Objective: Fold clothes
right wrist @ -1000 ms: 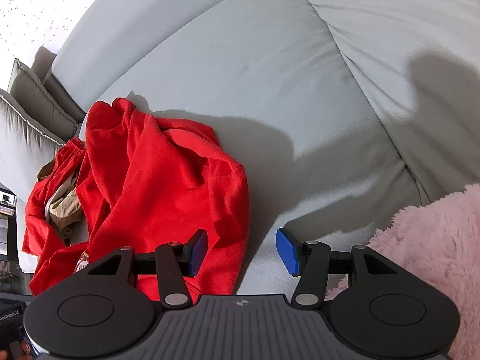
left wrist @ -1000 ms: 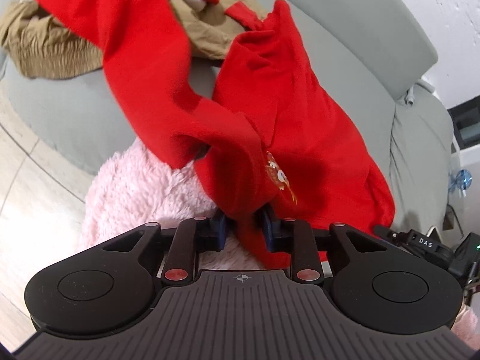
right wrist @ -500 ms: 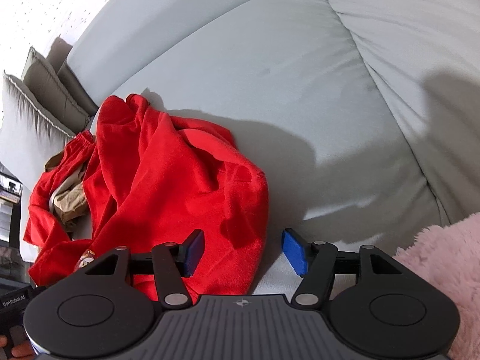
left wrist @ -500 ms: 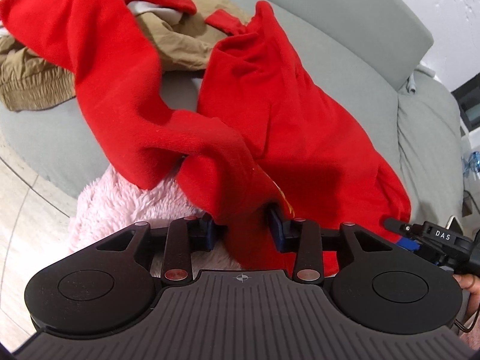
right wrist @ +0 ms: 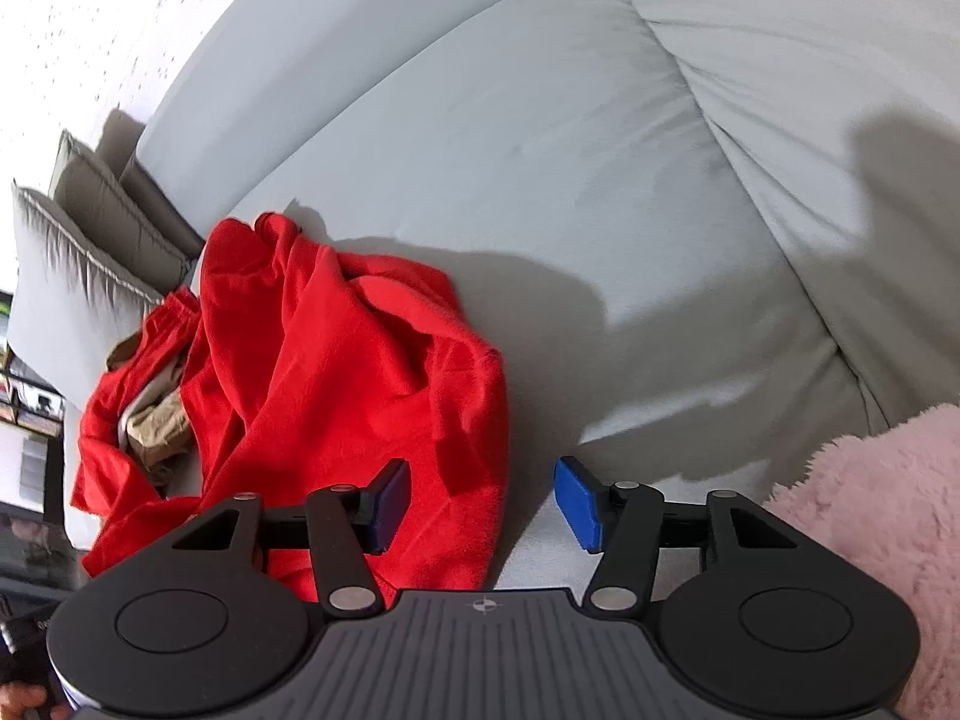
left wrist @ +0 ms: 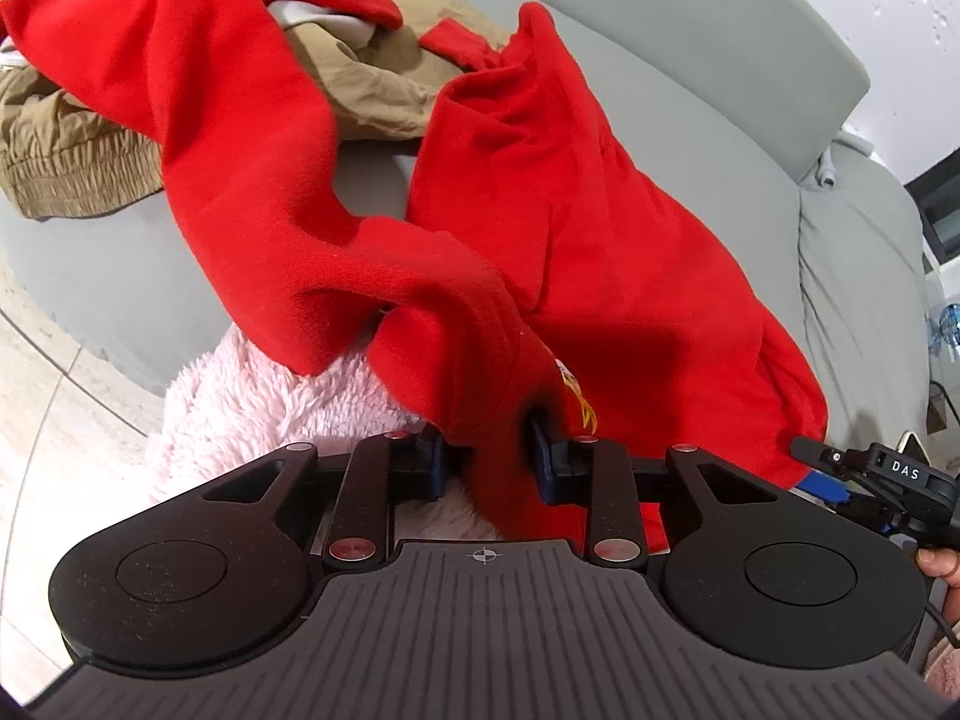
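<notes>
Left gripper (left wrist: 487,463) has just closed further, clamping the red sweatshirt (left wrist: 576,228); right gripper (right wrist: 481,503), jaws apart and also just narrowing, should pinch its near hem on the sofa seat (right wrist: 540,150).

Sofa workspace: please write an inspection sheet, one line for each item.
Surface: grey sofa.
Job's things: red sweatshirt, crumpled, not yet folded.
Clutter: khaki trousers; pink fluffy blanket.
Grippers: left gripper, jaws just closing, shut on red sweatshirt; right gripper, jaws just closing, open above the sweatshirt's edge, pads apart from it.
Cables: white cord at the backrest.
Surroundings: white wall; grey cushions.
</notes>
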`<state>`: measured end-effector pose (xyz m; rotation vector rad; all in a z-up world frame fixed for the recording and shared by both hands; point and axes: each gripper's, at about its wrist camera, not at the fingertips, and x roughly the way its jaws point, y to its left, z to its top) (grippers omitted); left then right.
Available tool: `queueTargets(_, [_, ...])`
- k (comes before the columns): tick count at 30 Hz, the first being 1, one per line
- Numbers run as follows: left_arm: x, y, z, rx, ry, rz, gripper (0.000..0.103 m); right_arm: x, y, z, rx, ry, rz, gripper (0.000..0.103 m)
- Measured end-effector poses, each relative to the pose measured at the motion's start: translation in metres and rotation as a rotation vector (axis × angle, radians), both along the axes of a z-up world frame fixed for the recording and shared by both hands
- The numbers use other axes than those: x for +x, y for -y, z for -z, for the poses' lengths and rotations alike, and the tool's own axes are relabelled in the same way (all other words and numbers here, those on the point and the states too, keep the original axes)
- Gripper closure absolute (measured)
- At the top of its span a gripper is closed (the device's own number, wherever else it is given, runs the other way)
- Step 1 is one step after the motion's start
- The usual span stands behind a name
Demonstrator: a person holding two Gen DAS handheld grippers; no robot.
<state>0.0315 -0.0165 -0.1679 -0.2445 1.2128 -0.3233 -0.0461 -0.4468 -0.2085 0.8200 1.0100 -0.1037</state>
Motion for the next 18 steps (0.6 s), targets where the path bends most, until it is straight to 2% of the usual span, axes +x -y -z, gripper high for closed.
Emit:
queueTargets(11, [-0.001, 0.003, 0.0, 0.012, 0.013, 0.017, 0.07, 0.016, -0.016, -0.001, -0.062, 0.008, -0.048, 0.045])
queueTargets(18, [0.0, 0.006, 0.001, 0.024, 0.011, 0.02, 0.071, 0.02, -0.014, 0.001, -0.054, -0.004, -0.049, 0.046])
